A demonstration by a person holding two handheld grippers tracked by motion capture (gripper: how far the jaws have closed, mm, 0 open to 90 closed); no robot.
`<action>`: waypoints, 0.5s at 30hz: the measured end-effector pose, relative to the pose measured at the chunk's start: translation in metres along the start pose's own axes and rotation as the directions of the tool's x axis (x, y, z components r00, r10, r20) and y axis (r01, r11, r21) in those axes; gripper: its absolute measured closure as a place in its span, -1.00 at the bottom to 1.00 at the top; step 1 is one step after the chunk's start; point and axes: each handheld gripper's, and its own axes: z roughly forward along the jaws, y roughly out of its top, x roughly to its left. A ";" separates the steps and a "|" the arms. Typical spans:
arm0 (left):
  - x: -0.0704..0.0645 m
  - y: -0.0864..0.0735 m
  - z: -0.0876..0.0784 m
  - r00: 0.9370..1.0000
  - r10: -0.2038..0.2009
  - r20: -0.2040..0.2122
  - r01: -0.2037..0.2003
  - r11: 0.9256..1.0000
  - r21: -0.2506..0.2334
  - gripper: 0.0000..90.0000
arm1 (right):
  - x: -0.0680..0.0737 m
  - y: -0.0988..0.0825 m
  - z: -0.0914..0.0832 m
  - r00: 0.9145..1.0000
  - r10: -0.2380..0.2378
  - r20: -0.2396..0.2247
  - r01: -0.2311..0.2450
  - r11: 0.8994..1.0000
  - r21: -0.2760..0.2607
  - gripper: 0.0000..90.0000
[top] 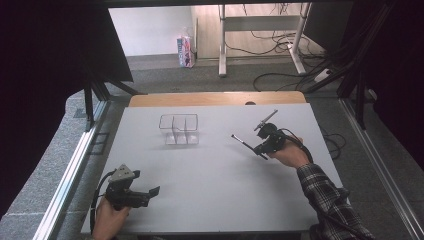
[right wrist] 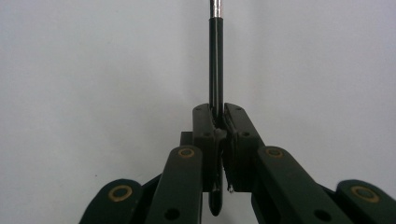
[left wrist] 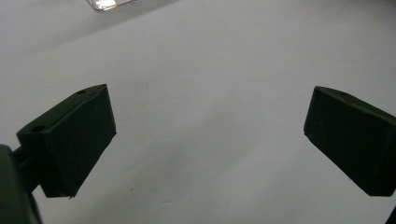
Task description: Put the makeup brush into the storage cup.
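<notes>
Jaws of the right gripper (right wrist: 218, 122) are clenched on a thin black brush (right wrist: 215, 60); its shaft runs straight out between them toward a metal ferrule. In the high view the right gripper (top: 261, 147) sits right of bench centre, and the brush (top: 243, 141) slants up and left just above the surface. Jaws of the left gripper (left wrist: 208, 140) stand released, wide apart, with bare bench between them; the left gripper (top: 150, 192) sits near the front left corner.

The bench (top: 210, 170) is a flat, pale grey sheet with a wooden strip along its far edge. A clear compartment tray (top: 179, 130) stands toward the far side, left of centre, well apart from both grippers. The wide middle area is open. Beyond the far edge lie grey carpet, desk legs (top: 222, 45), loose cables (top: 272, 75) and a carton (top: 185, 51).
</notes>
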 end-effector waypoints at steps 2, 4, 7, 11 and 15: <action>0.000 0.000 0.000 1.000 -0.021 0.015 0.021 1.000 0.001 -0.96 | 0.001 -0.004 -0.002 1.000 0.009 -0.011 -0.009 1.000 -0.029 0.86; 0.000 0.001 0.000 0.999 -0.039 0.033 0.040 0.999 -0.007 -0.97 | 0.002 -0.007 -0.003 1.000 0.009 -0.015 -0.010 0.999 -0.050 0.86; 0.000 0.001 -0.001 0.998 -0.053 0.045 0.054 0.998 -0.019 -0.98 | 0.006 -0.013 -0.005 1.000 0.004 -0.007 -0.005 0.997 -0.083 0.86; 0.001 0.001 -0.002 0.998 -0.052 0.044 0.053 0.998 -0.026 -0.98 | 0.008 -0.019 -0.008 1.000 -0.001 0.002 0.001 0.992 -0.125 0.86; 0.001 0.001 -0.002 0.999 -0.038 0.030 0.038 0.999 -0.009 -0.98 | 0.010 -0.024 -0.010 1.000 -0.006 0.017 0.009 0.989 -0.148 0.86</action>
